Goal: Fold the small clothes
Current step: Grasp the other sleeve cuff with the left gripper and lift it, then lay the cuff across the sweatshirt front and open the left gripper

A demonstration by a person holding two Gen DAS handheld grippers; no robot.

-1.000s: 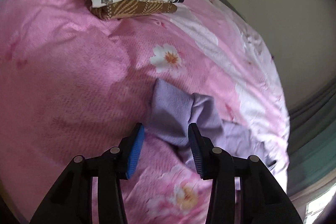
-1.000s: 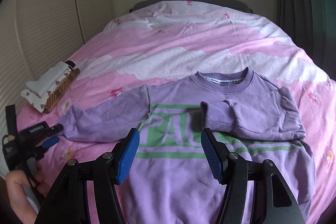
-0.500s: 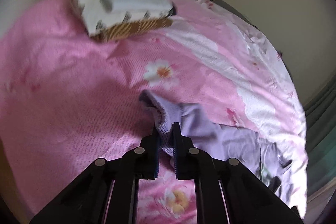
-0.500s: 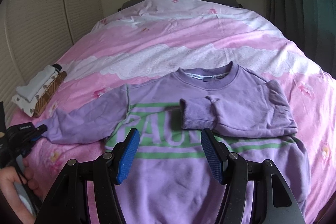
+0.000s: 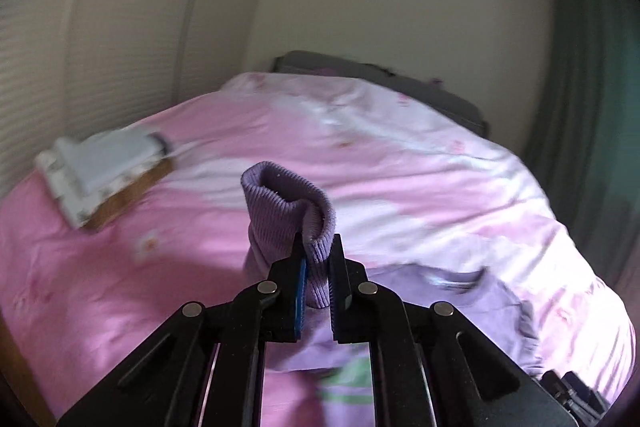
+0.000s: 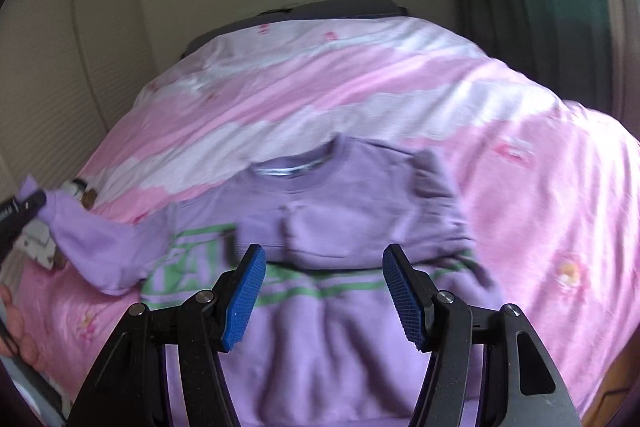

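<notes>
The sleeve cuff (image 5: 288, 211) has risen off the bed (image 5: 400, 163), clamped in the left gripper (image 5: 318, 283); one sweater (image 6: 340, 307) (at six o'clock) lies beneath the right gripper (image 6: 324, 291), spread wide, grasping nothing.

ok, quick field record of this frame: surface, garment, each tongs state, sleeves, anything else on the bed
surface: bed with pink floral cover
garment: purple sweatshirt, lying front up
left tongs: shut on sleeve cuff, lifted off the bed
right tongs: open, above sweatshirt, holding nothing
other sleeve: folded across the chest
also there: stack of folded clothes by the wall
</notes>
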